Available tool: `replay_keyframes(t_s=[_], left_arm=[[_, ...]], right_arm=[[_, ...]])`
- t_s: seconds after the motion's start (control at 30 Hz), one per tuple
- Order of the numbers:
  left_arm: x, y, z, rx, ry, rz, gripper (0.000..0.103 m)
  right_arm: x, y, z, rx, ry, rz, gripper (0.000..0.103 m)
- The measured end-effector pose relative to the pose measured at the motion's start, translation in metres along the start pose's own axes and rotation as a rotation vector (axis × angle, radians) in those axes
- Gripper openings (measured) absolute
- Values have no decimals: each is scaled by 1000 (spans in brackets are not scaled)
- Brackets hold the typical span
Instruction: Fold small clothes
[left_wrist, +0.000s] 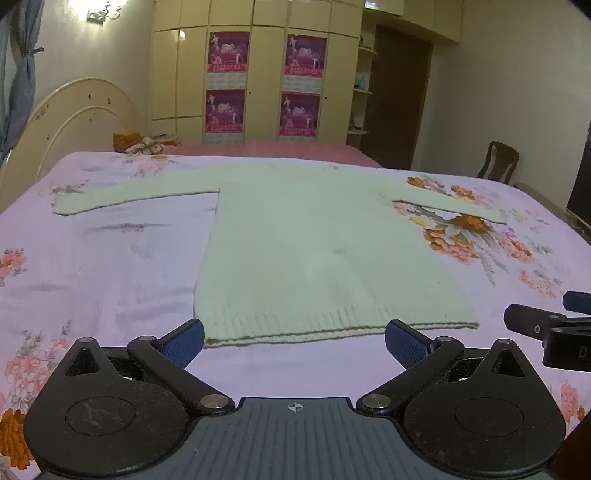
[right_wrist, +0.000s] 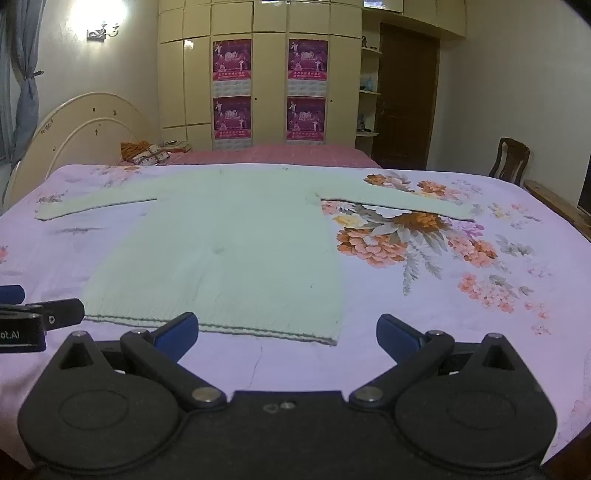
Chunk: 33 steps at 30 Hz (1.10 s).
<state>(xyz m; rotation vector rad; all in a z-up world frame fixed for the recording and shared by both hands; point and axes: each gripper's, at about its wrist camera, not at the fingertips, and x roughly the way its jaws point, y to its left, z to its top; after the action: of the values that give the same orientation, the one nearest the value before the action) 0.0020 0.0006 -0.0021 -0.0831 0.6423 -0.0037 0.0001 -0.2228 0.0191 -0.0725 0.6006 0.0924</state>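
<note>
A pale green knitted sweater (left_wrist: 295, 243) lies flat and unfolded on a bed (left_wrist: 110, 266) covered with a lilac sheet printed with orange and pink flowers, both sleeves stretched out to the sides and the ribbed hem nearest the cameras. The left gripper (left_wrist: 294, 341) hovers just short of the hem, its blue-padded fingers (left_wrist: 184, 345) spread wide with nothing between them; the hem's left corner sits just beyond the left pad. The right gripper (right_wrist: 287, 332) hangs beside it over the sweater's right-hand hem corner, fingers (right_wrist: 397, 334) likewise spread wide and empty, apart from the fabric. Each gripper's edge shows in the other's view, side by side near the foot of the garment.

Behind the sweater, a second stretch of bedding in pink check (left_wrist: 295, 149) runs to the far wall, with a small heap of orange and patterned cloth (left_wrist: 138, 143) near a cream arched headboard (left_wrist: 74, 122) at the left. A tall cream wardrobe (left_wrist: 258, 70) fills the back wall, four magenta posters (left_wrist: 229, 53) fixed to its doors. To its right stand corner shelves (left_wrist: 364, 92) and a dark wooden door (left_wrist: 400, 99). A wooden chair (left_wrist: 498, 162) sits by the right wall. A grey-blue curtain (left_wrist: 22, 74), tied back, hangs at the far left beneath a lit wall lamp (left_wrist: 103, 9).
</note>
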Motion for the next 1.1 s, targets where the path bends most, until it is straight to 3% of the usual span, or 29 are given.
replay_keyframes(t_s=[1.1], left_arm=[[1,-4,-1,32,-1,12,103]], right_arm=[[3,-3,-7,11,-4,-6,102]])
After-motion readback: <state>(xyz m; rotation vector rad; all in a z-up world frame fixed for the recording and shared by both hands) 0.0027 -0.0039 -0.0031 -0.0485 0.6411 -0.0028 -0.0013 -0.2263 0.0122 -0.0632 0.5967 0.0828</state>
